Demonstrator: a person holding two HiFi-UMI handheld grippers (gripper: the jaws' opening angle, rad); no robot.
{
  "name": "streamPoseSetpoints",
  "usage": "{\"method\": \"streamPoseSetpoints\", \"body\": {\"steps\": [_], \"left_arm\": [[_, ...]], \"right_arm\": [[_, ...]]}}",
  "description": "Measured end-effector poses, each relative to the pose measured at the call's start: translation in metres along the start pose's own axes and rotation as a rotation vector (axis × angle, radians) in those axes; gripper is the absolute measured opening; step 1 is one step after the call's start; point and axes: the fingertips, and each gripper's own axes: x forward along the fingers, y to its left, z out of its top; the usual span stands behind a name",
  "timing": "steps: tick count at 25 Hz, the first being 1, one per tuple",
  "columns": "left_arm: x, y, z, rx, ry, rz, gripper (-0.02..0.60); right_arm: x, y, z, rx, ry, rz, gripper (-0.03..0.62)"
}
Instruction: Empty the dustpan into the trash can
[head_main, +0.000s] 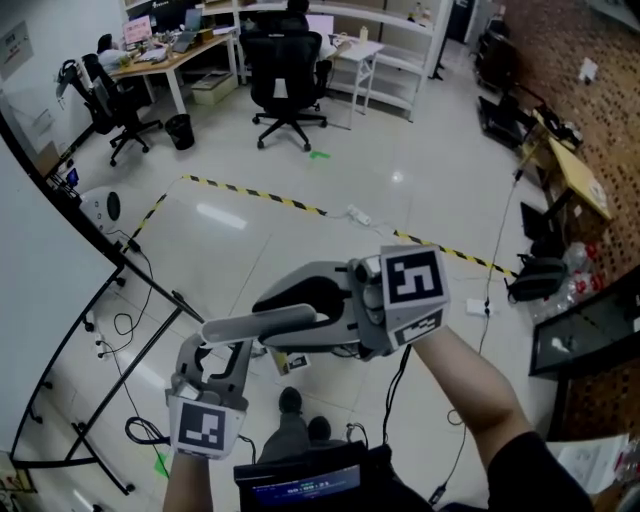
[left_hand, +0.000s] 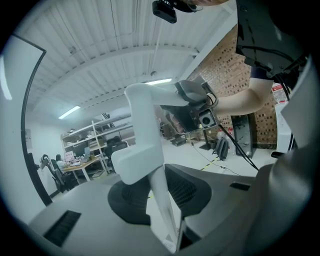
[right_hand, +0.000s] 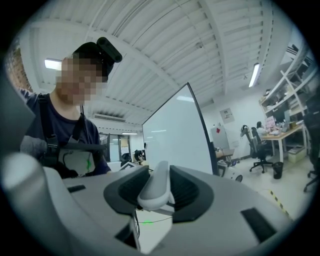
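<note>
Both tools have pale grey shells with dark ribbed pads (right_hand: 189, 192). The left gripper (head_main: 218, 342) at seven o'clock and the right gripper (head_main: 285, 298) near centre each carry a black-and-white marker cube (head_main: 413, 280). At five o'clock there is a dark short sleeve (head_main: 535, 455).

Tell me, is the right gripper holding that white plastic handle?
Shut on it: the white plastic handle sits pinched between the right gripper's pads.

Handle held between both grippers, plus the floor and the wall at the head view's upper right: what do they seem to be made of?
The handle looks like moulded plastic: light grey, smooth, matte, with a rounded end. The floor seems glossy tile or a polished coating; it mirrors the ceiling lights. The wall is rough exposed brick, by its regular courses.
</note>
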Motion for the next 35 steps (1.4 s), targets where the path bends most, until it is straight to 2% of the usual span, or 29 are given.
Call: {"method": "streamPoseSetpoints", "body": {"steps": [5,9,14,21,29,35], "left_arm": [[0.026,0.008,0.004,-0.005,-0.035,-0.042,0.081],[0.042,0.017,-0.003,-0.008,-0.073,-0.084,0.081],[0.067,0.044,0.012,-0.007,-0.115,-0.126,0.081],[0.092,0.054,0.011,0.015,-0.154,-0.188,0.081],[0.112,0.058,0.018,0.013,-0.158,-0.186,0.081],[0.126,0.05,0.03,0.022,-0.135,-0.146,0.081]], "right_arm": [[-0.011,-0.024,0.002,0.019,0.024,-0.036,0.152],[-0.006,-0.043,0.004,0.018,-0.02,-0.079,0.152],[-0.009,-0.075,0.023,0.028,-0.007,-0.117,0.152],[-0.017,-0.1,0.017,0.041,-0.001,-0.189,0.15],[-0.032,-0.117,0.023,0.057,-0.03,-0.176,0.15],[-0.054,-0.117,0.029,0.018,-0.055,-0.155,0.15]]}}
